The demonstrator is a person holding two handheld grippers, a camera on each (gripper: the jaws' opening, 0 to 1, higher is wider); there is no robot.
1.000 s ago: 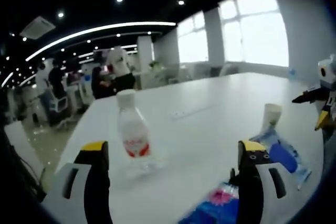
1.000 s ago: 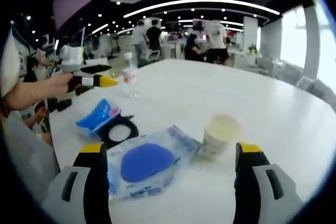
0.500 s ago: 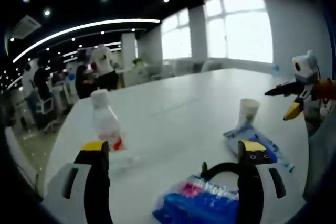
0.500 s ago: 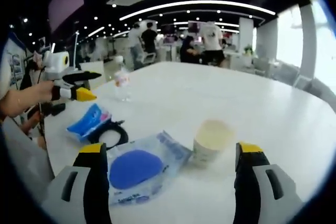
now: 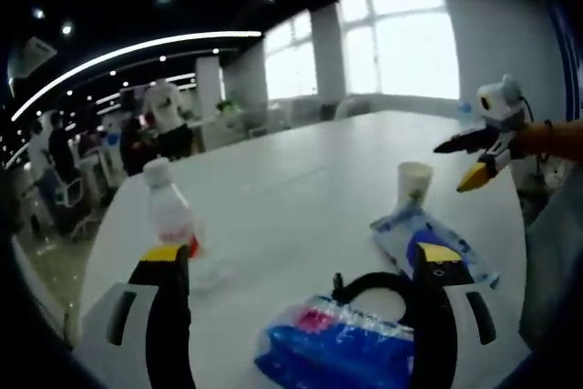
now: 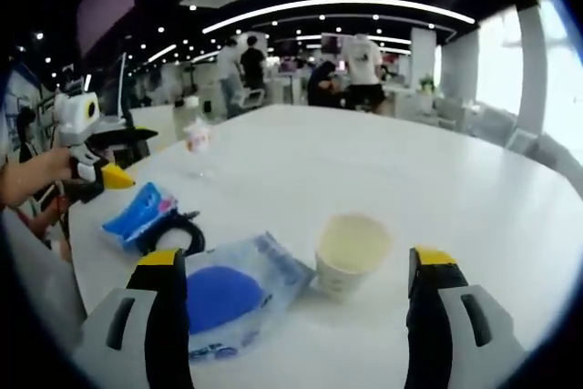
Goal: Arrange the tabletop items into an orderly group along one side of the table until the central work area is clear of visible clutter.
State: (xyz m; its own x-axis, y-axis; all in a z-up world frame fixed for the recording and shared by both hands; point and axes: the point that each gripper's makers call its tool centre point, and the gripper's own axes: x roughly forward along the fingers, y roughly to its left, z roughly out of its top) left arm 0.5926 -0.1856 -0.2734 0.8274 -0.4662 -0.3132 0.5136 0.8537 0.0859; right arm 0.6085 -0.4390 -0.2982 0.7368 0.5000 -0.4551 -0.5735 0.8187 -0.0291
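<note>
We are working with two matching handheld grippers. The left gripper (image 5: 299, 316) is showing black jaws capped with yellow tips, set on pale grey bodies with dark slots. The right gripper (image 6: 299, 316) is wearing the same black, yellow and grey. In the right gripper view, far left, we are seeing the left gripper again with a white round-fronted housing above black and yellow jaws.

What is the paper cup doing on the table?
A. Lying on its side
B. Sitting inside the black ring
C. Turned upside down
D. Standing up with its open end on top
D: in the right gripper view the paper cup stands upright on the white table, its open mouth facing up, beside the clear packet with the blue disc.
</note>
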